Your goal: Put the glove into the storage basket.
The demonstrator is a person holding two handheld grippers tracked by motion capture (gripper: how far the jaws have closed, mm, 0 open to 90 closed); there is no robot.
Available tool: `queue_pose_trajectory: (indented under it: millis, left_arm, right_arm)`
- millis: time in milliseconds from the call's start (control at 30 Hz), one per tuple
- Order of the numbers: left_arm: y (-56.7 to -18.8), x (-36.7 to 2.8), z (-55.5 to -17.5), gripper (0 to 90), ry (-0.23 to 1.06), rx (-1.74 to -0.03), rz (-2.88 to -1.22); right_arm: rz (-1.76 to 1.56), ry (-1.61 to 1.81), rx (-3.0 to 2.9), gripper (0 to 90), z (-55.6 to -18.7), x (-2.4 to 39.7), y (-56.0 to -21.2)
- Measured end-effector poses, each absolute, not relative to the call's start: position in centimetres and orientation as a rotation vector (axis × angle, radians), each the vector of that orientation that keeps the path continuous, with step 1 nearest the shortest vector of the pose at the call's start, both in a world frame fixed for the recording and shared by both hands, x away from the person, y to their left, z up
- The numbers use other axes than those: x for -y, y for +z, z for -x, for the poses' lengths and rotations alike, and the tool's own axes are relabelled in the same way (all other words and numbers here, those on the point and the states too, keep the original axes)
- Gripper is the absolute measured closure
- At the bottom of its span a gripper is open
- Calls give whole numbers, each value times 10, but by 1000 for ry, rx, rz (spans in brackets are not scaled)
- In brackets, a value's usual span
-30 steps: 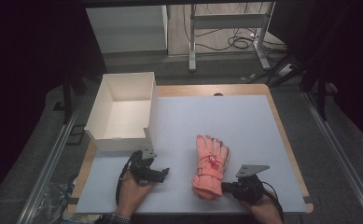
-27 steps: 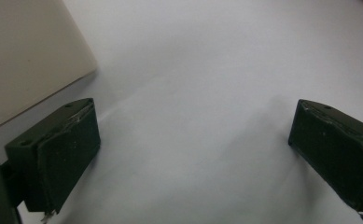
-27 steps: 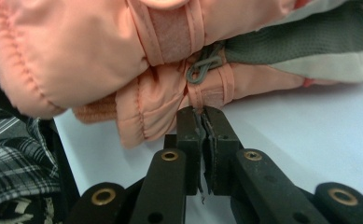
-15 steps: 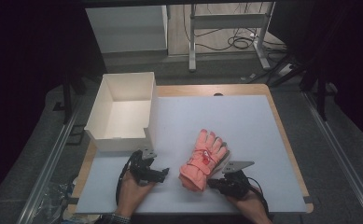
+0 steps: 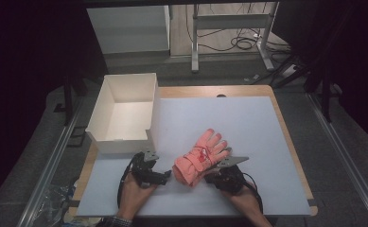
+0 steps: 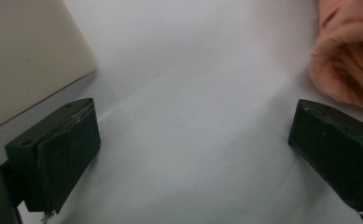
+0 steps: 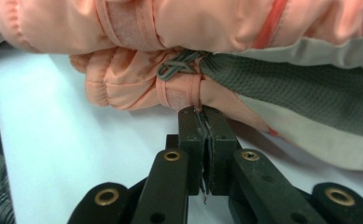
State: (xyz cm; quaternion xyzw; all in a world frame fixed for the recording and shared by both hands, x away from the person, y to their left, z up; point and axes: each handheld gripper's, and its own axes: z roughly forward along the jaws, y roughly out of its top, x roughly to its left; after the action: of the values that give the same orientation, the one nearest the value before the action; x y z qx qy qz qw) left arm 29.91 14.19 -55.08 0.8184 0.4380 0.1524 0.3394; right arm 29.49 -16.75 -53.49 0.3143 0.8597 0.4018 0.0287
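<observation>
Dragged toward nine o'clock, the padded salmon-pink ski gloves (image 5: 200, 160) follow my right hand-held gripper (image 5: 218, 171), clamped on their edge; my left hand-held gripper (image 5: 159, 176) rests open.

In the left gripper view the glove (image 6: 345, 56) runs off the top right corner, and the box (image 6: 25, 56) is cut by the left edge. In the right gripper view, whether the closed jaws pinch glove (image 7: 137, 88) fabric can't be told.
</observation>
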Motion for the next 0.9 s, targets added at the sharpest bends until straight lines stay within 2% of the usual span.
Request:
queue_pose_trajectory:
  millis: [733,900]
  left_arm:
    - [-550,-142,-299,21,394,-1141,-2132]
    - [-550,-143,-300,20,395,-1131,-2143]
  right_arm:
    - [-952,1225,-2608,889,-322,150,-537]
    - [-930,1225,-2611,843,-319,150,-536]
